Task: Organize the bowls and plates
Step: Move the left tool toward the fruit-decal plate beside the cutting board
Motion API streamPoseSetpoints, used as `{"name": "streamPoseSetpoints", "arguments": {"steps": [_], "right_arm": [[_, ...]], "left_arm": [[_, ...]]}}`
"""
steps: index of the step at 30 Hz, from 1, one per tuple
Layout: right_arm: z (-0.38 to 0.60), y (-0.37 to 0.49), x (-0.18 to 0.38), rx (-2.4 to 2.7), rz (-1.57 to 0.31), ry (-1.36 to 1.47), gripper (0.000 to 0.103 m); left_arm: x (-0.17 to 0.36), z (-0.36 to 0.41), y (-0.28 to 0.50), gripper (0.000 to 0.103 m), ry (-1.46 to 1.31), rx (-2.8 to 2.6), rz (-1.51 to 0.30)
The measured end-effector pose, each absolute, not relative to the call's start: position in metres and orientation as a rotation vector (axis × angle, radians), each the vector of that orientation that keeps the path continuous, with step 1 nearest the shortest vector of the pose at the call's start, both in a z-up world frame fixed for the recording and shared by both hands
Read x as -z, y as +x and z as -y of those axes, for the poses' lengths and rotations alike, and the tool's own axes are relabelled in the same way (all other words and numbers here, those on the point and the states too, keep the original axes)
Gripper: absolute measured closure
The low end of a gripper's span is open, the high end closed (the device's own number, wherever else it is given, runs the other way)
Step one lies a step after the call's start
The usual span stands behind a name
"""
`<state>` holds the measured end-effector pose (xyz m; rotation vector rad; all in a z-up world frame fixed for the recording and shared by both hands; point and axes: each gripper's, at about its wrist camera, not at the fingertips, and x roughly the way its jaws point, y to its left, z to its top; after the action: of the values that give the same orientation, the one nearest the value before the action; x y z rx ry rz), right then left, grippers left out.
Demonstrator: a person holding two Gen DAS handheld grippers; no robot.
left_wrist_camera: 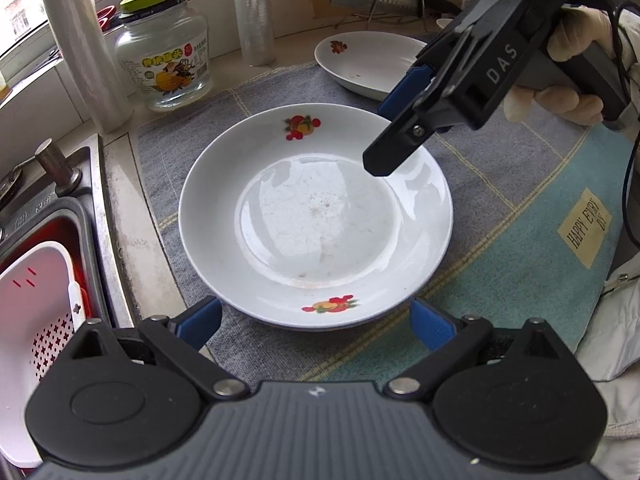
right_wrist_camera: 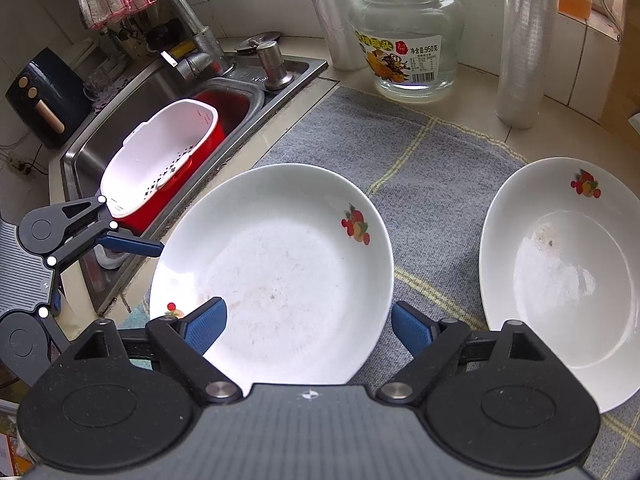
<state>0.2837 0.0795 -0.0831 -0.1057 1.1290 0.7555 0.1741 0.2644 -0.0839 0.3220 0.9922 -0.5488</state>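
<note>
Two shallow white ceramic plates with fruit motifs sit on the grey-and-teal woven cloth mat (right_wrist_camera: 420, 168): the nearer plate (right_wrist_camera: 276, 268) toward the steel sink (right_wrist_camera: 132, 92), the second plate (right_wrist_camera: 560, 276) well apart on its right. Behind the mat stands a clear glass jar with a green lid (right_wrist_camera: 408, 36), flanked by two rolls of cling film (right_wrist_camera: 524, 44). In the sink, a white perforated basket (right_wrist_camera: 160, 156) rests in a red tub (right_wrist_camera: 228, 108).
</note>
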Motion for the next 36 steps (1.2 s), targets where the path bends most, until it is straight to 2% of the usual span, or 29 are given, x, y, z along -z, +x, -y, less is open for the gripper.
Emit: {"name": "streamPoseSetpoints", "arguments": {"steps": [5,12,19,28,36], "right_arm": [[-0.074,0.271,0.078,-0.74,-1.064,-0.153,0.0],[-0.047,0.242,0.078,-0.611,-0.908,-0.254,0.0],[-0.006,0.223,0.088,-0.391,-0.884,-0.188,0.0],[0.032,0.201,0.095,-0.234,-0.857,-0.227,0.0],[0.054,0.213,0.11,-0.304,-0.858,-0.25,0.0]], "left_arm": [[0.08,-0.267,0.161,0.004,0.288,0.483,-0.946],[0.055,-0.259,0.15,0.002,0.234,0.348,-0.772],[0.047,-0.238,0.164,0.002,0.23,0.374,-0.673],[0.048,-0.196,0.177,0.002,0.209,0.474,-0.668],[0.047,-0.163,0.174,0.002,0.187,0.38,-0.757]]}}
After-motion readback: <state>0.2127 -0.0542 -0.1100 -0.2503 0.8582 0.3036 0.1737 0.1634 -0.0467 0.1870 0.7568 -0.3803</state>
